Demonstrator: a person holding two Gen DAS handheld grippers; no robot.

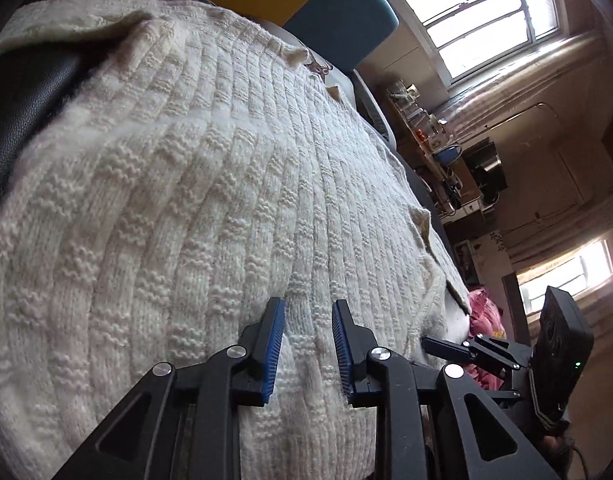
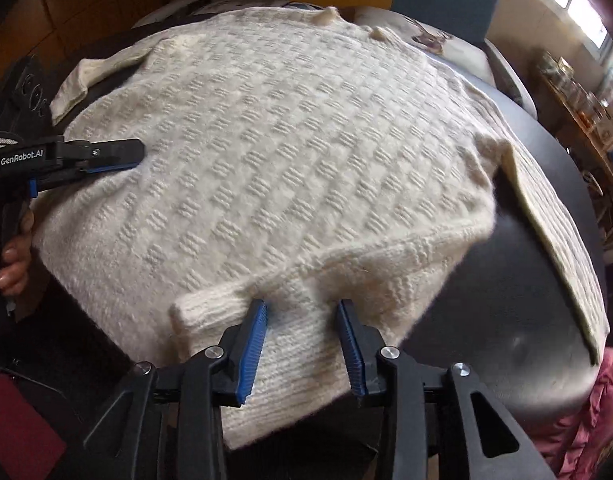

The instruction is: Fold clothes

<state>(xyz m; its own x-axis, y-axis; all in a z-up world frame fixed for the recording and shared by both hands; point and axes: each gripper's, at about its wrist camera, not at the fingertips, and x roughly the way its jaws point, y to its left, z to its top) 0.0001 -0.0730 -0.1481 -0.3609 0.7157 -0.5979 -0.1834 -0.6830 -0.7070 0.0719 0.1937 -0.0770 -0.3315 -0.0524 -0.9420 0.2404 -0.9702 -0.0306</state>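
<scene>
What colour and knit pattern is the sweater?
Cream sweater with a raised basketweave check; clearest in the right wrist view.

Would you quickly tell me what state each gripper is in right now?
Left gripper: open, fingers resting on the cream sweater, gripping nothing.
Right gripper: open, fingers astride the sweater's folded sleeve, not clamped.

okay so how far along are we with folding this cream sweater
Partly done. Done: the cream knit sweater lies spread on the dark table, and one sleeve is already folded across its lower body. In hand: the right claw is open over that sleeve's cuff; the left claw is open above the body, gripping nothing. Left: the other sleeve is still out, and the body is unfolded.
</scene>
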